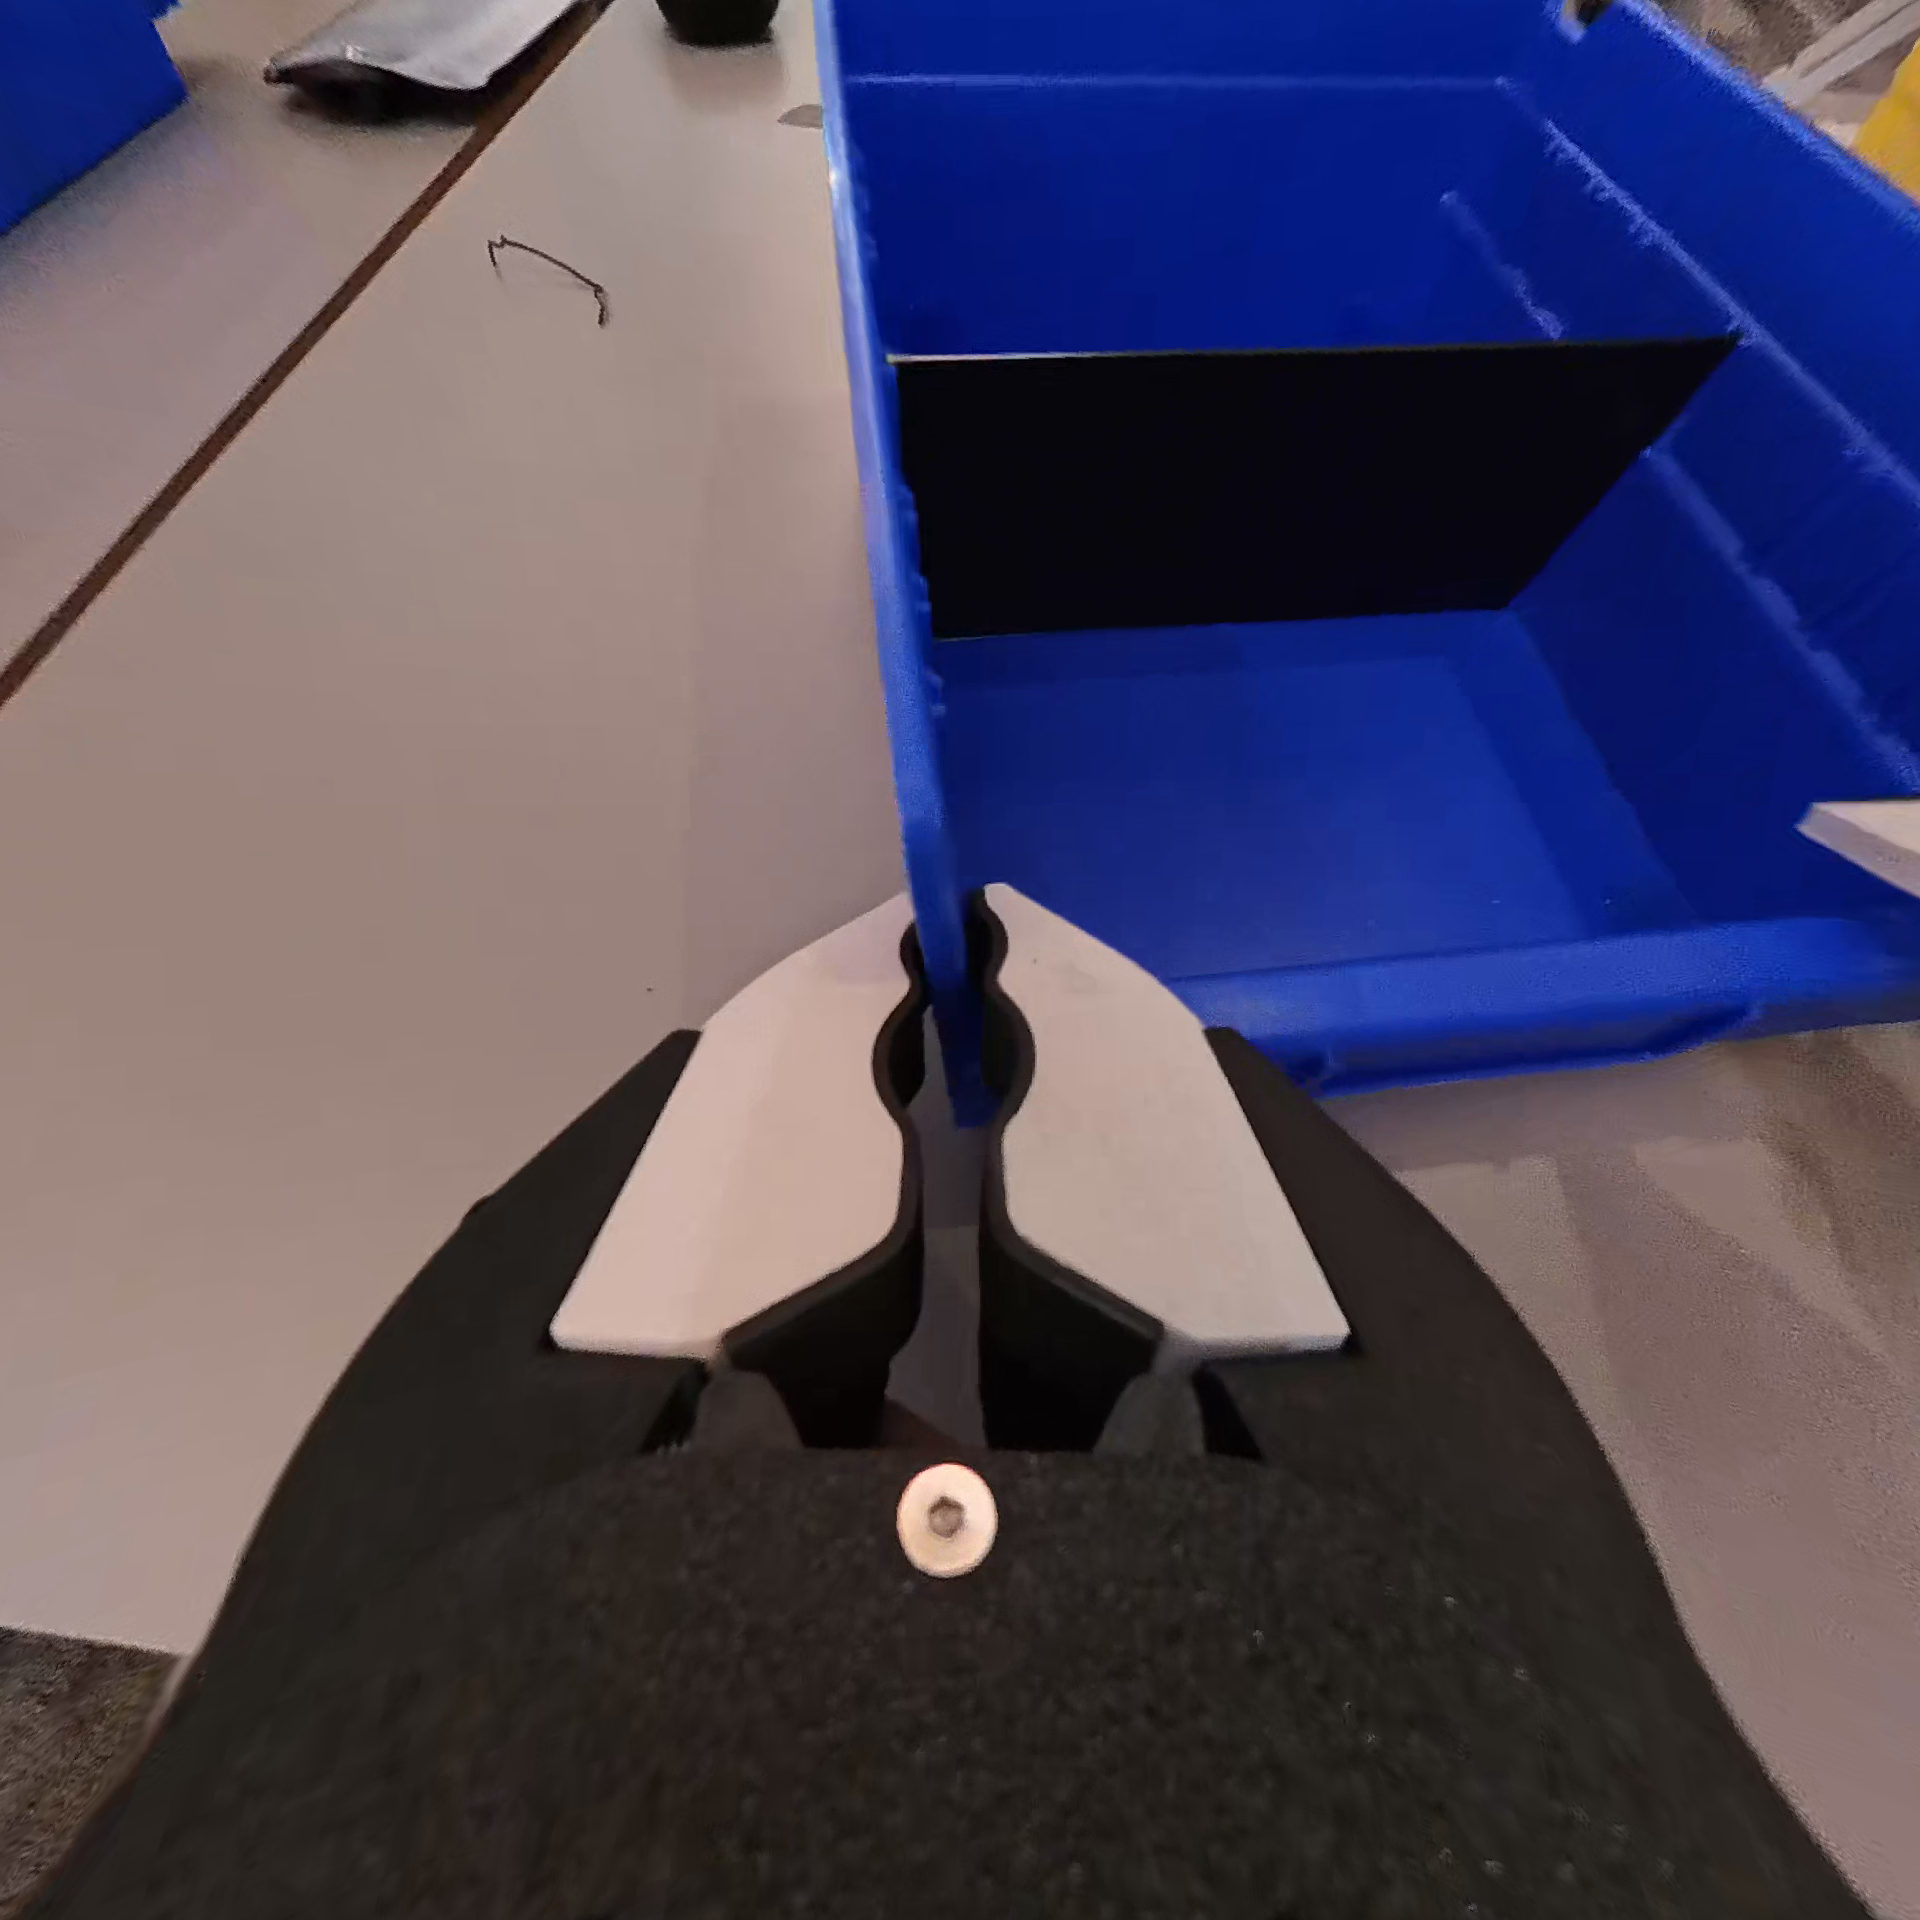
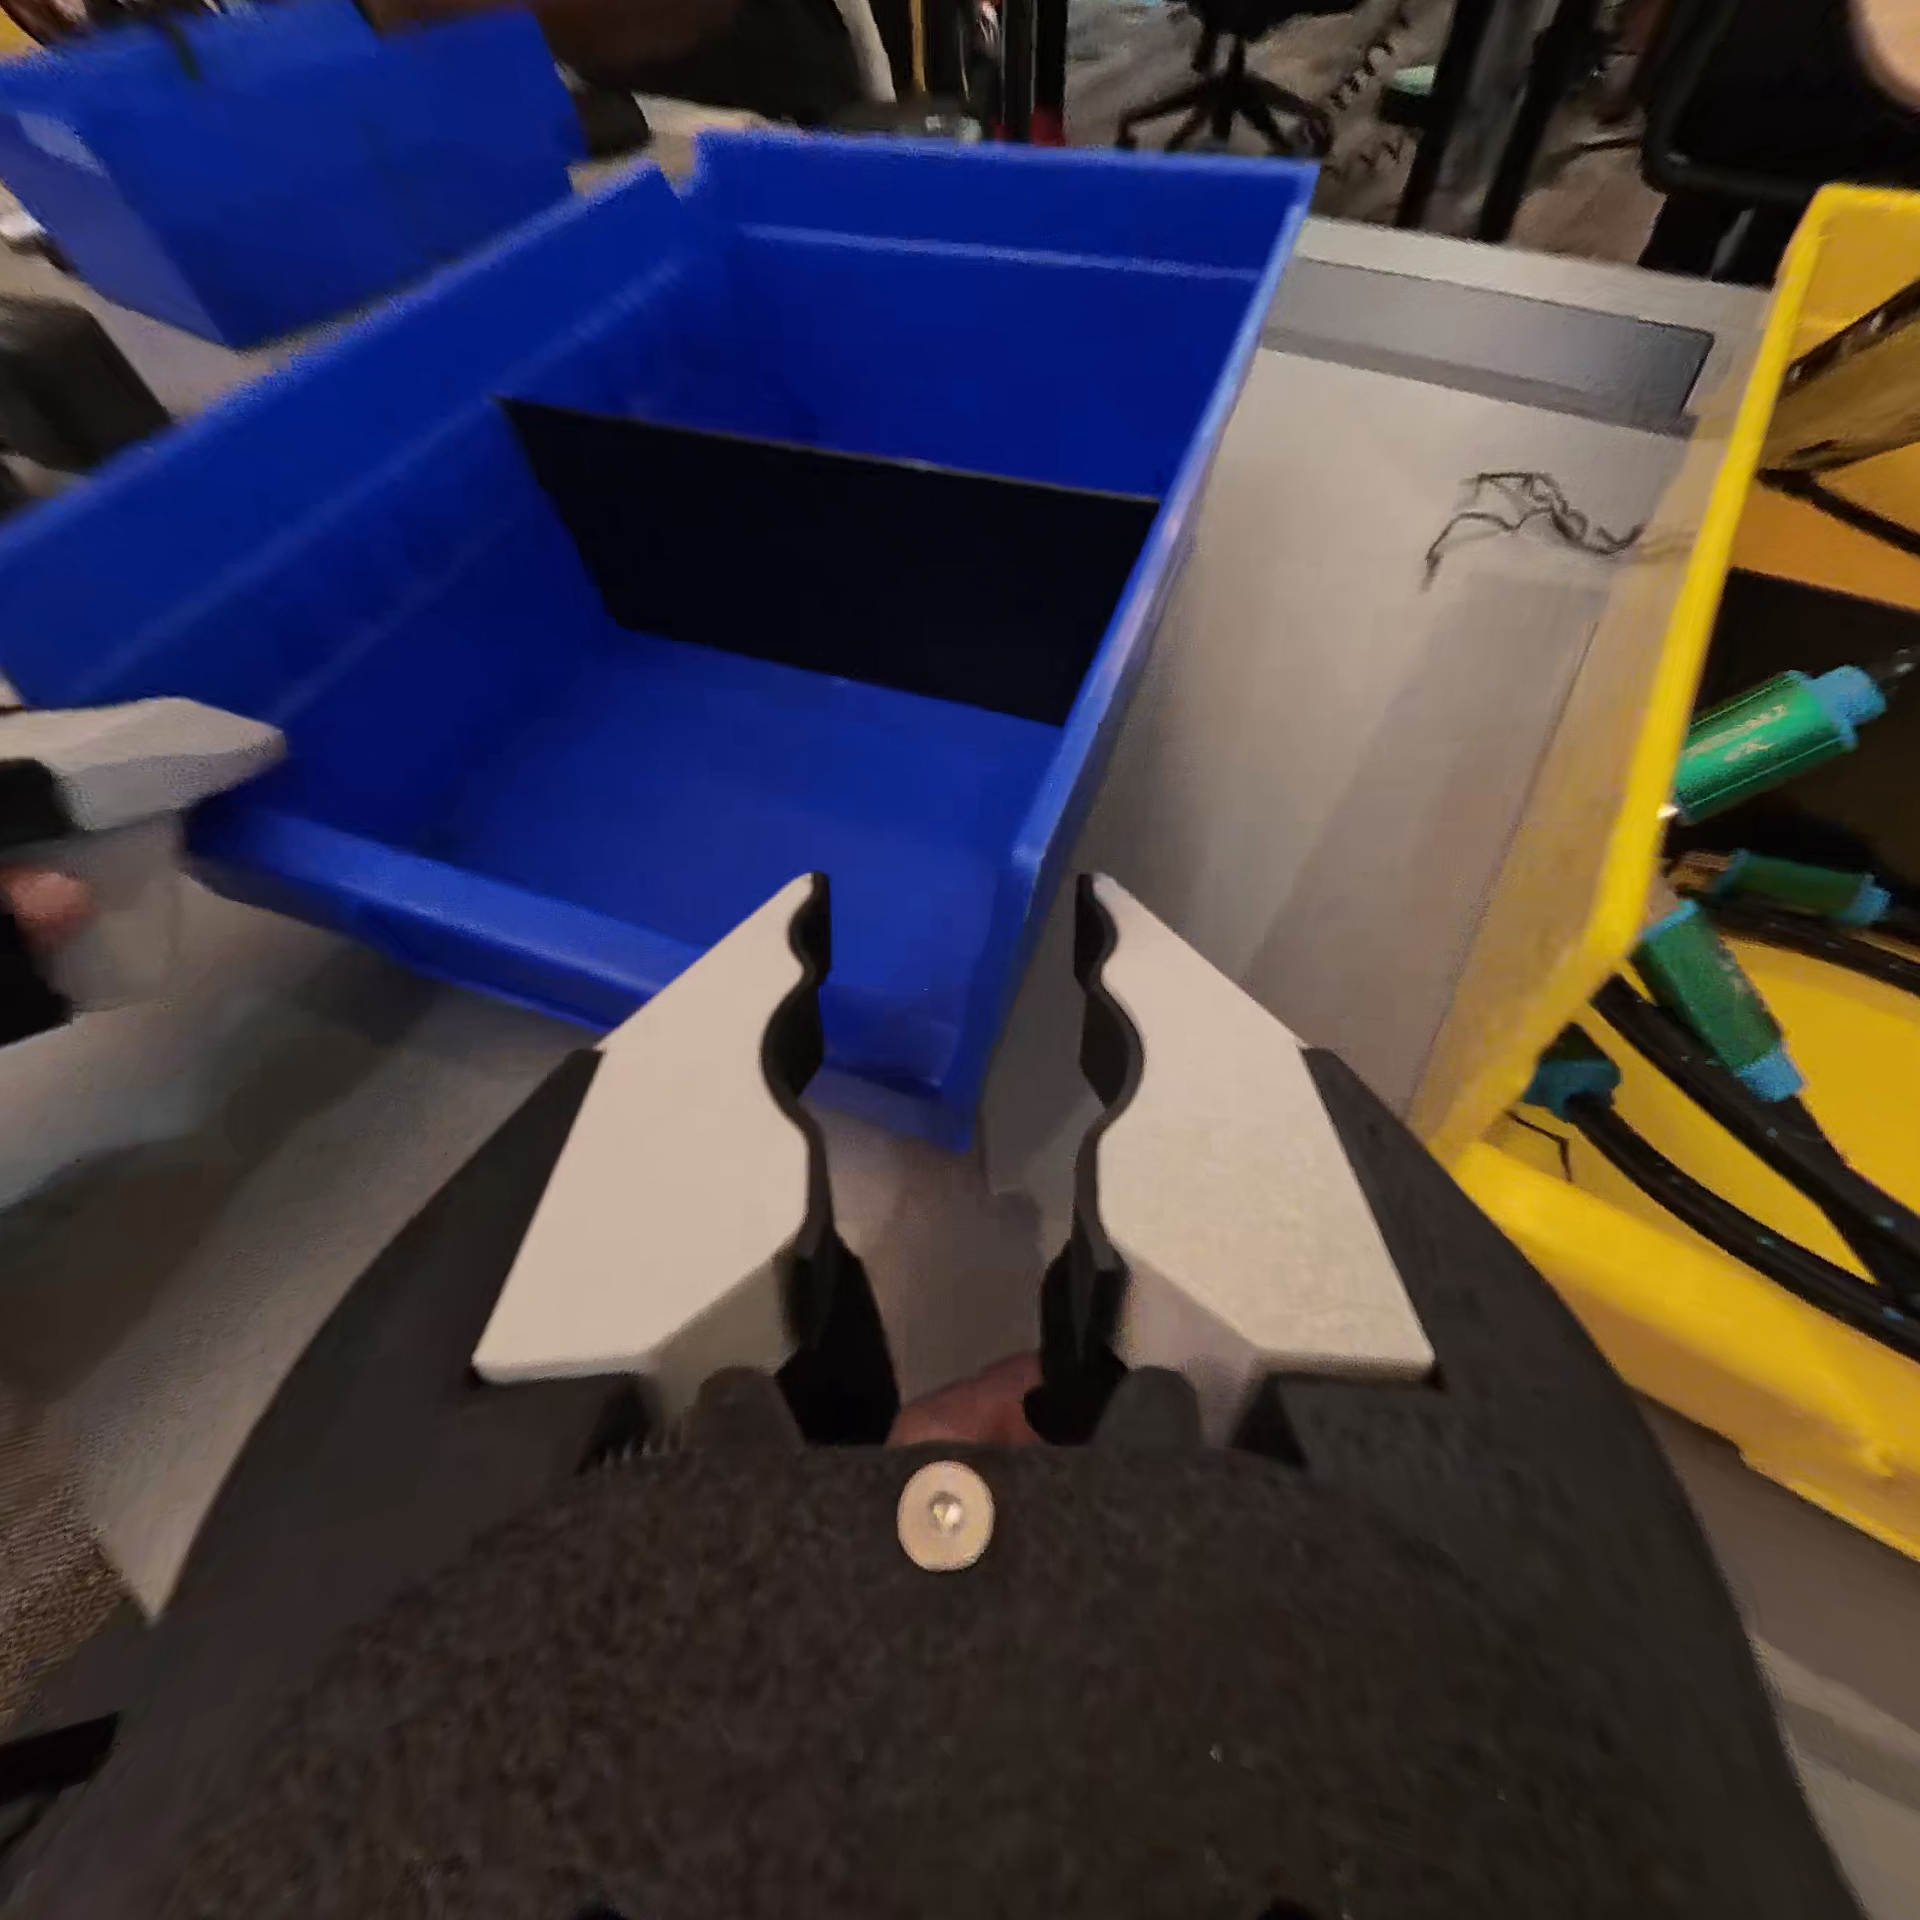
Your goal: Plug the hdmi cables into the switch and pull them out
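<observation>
Left gripper [image 1: 951, 925] jaws clamp the blue bin [image 1: 1351, 810] corner wall, presumably steadying it. Right gripper [image 2: 951, 899] jaws stand open, empty, near HDMI cables [image 2: 1756, 743] in the yellow bin [image 2: 1621, 790].

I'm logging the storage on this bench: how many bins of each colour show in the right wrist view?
Blue bins: 2, the near blue bin and the far blue bin
Yellow bins: 1, the yellow bin
Total: 3
</observation>
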The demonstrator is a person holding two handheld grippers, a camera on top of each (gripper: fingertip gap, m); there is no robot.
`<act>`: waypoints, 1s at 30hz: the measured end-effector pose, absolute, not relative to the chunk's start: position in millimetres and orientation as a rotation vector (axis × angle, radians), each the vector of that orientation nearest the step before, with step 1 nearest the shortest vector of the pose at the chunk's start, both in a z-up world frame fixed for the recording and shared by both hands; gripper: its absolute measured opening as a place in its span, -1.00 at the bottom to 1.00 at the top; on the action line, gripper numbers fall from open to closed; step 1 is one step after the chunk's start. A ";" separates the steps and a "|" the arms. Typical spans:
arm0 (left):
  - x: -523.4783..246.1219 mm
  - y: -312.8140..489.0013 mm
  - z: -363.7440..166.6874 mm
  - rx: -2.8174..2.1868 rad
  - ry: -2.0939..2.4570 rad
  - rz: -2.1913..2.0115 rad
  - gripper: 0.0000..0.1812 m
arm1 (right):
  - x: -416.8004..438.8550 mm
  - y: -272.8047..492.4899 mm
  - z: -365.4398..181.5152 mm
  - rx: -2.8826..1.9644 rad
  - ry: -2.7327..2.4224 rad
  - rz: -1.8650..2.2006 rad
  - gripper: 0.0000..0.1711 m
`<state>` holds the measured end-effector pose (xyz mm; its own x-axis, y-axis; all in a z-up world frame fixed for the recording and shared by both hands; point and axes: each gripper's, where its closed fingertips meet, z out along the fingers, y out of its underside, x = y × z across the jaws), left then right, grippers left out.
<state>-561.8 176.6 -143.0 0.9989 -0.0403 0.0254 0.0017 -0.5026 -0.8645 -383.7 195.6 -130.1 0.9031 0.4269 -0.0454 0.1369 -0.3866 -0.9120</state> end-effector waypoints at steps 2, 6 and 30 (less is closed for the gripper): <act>-561.8 177.0 -142.8 -2.088 0.036 -0.004 -0.95 | -378.7 205.0 -141.4 -2.004 -0.354 0.278 -0.78; -557.4 176.1 -139.9 -2.085 0.054 0.022 -0.95 | -370.0 209.4 -140.3 -1.991 -0.270 0.273 -0.91; -179.1 198.8 50.1 -1.574 0.478 -0.097 -0.94 | -5.9 170.1 67.1 -1.625 0.106 -0.056 -0.97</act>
